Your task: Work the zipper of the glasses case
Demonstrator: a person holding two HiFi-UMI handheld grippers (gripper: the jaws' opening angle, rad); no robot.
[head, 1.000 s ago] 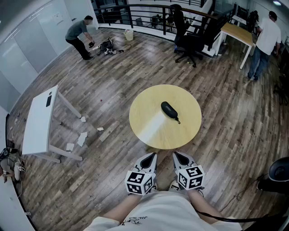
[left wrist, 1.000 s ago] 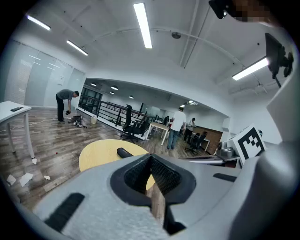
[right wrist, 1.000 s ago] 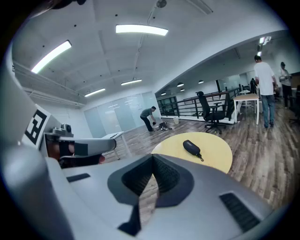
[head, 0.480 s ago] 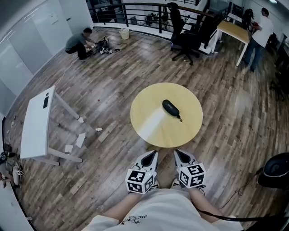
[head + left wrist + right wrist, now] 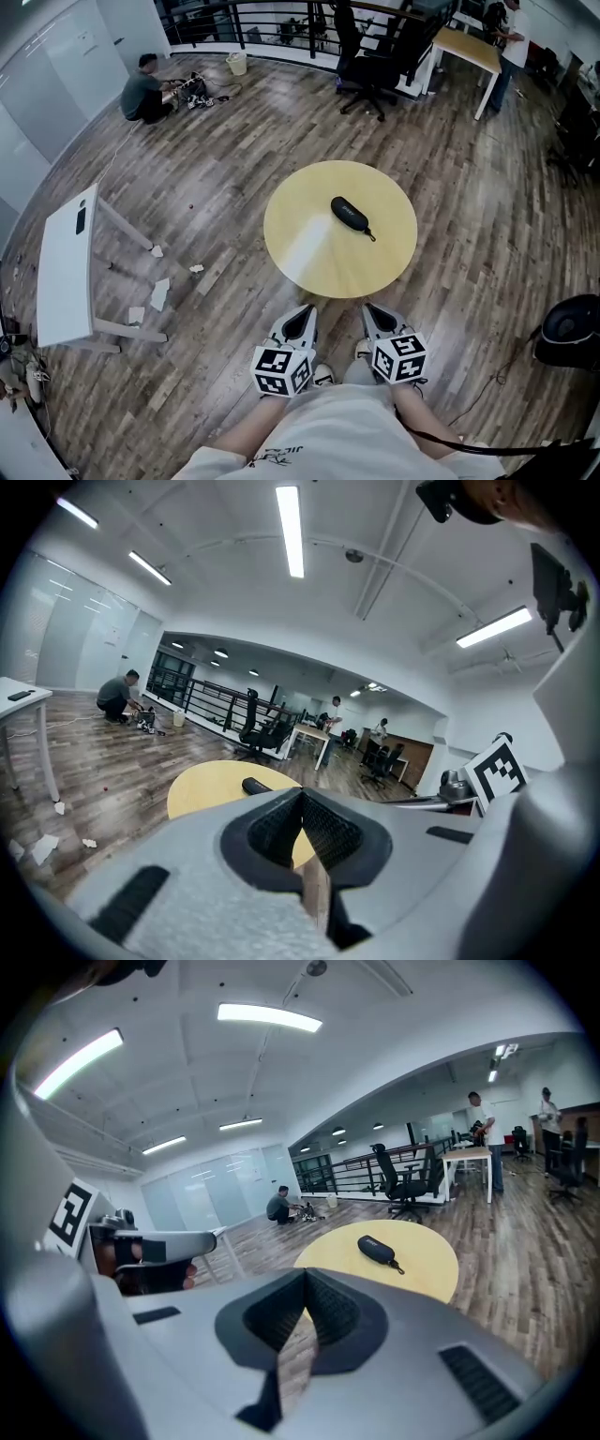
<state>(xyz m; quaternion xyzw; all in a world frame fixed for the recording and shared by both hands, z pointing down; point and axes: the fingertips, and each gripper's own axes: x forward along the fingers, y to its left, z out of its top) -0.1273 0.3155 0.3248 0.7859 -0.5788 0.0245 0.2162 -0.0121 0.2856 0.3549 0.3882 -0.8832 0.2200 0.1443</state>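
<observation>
**Inspector A:** We start nearest to us. What do we record short of the round surface?

**Inspector B:** We note both tools held low on the near side of that surface, clear of its rim and above the wooden floor. The left gripper lies off its near-left edge and the right gripper off its near-right edge. They are side by side, with their tips aimed at the surface.

**Inspector A:** State of the fingers?

**Inspector B:** In the left gripper view we find the fingers brought together at the tips with nothing between them. The right gripper view shows the same: fingers closed tip to tip, holding nothing.

**Inspector A:** And the task item?

**Inspector B:** We locate the glasses case, black, lying flat on the surface, just past its middle and toward its right side. Its pull cord trails from the end nearer us. Both grippers are well apart from it. We cannot tell how far the zipper is run.

**Inspector A:** Beyond the surface?

**Inspector B:** Left of the surface stands a white desk, with paper scraps on the floor between. Right of it sits a dark round object we cannot identify. Past its far edge we see an office chair, then a wooden desk with a standing person. Far left, a crouching person is near a bucket.
</observation>
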